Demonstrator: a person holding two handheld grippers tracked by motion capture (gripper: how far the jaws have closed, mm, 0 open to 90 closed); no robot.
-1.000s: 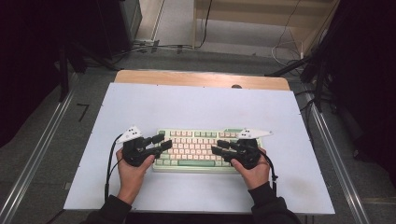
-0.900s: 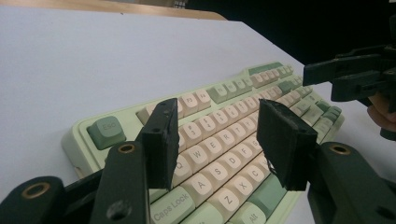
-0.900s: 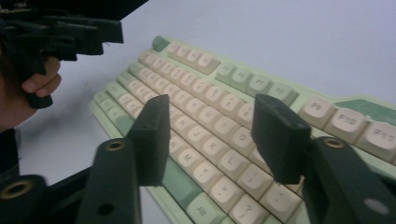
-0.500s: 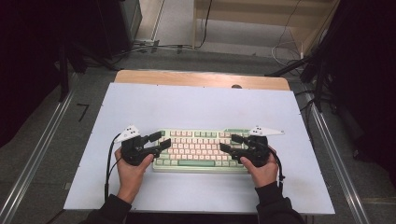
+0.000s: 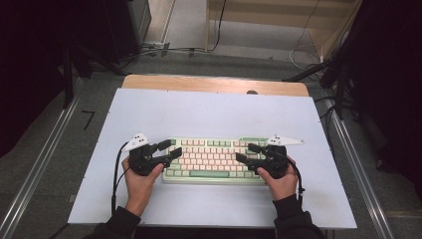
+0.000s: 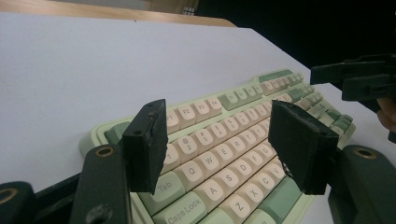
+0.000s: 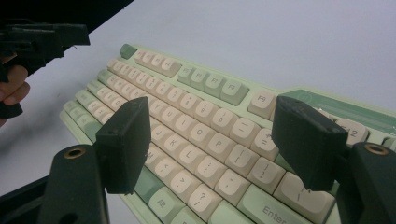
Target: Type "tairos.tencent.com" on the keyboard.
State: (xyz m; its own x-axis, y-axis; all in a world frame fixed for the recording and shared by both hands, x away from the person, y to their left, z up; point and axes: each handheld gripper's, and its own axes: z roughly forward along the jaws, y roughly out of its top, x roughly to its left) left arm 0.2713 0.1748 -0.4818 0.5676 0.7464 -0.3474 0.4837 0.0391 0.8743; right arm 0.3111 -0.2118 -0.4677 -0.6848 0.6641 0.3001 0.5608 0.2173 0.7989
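Note:
A pale green keyboard (image 5: 214, 159) with cream and green keys lies flat on the white table sheet (image 5: 209, 114), near the front. My left gripper (image 5: 170, 148) hovers over its left end, jaws pointing right. In the left gripper view the left gripper (image 6: 219, 121) is open above the Tab and letter keys, with nothing between the pads. My right gripper (image 5: 246, 153) hovers over the right end, pointing left. The right gripper (image 7: 212, 135) is open above the letter keys and Enter. Both pairs of jaws have just been opening. The keyboard (image 6: 243, 140) (image 7: 196, 121) rests untouched.
A wooden table edge (image 5: 214, 83) runs along the back. Metal rails (image 5: 45, 159) flank the table on both sides. Cables lie on the floor (image 5: 298, 55) behind. The white sheet beyond the keyboard is bare.
Both grippers' jaws stand wider than a second ago. The right hand has shifted slightly to the right along the keyboard. The left hand has stayed put.

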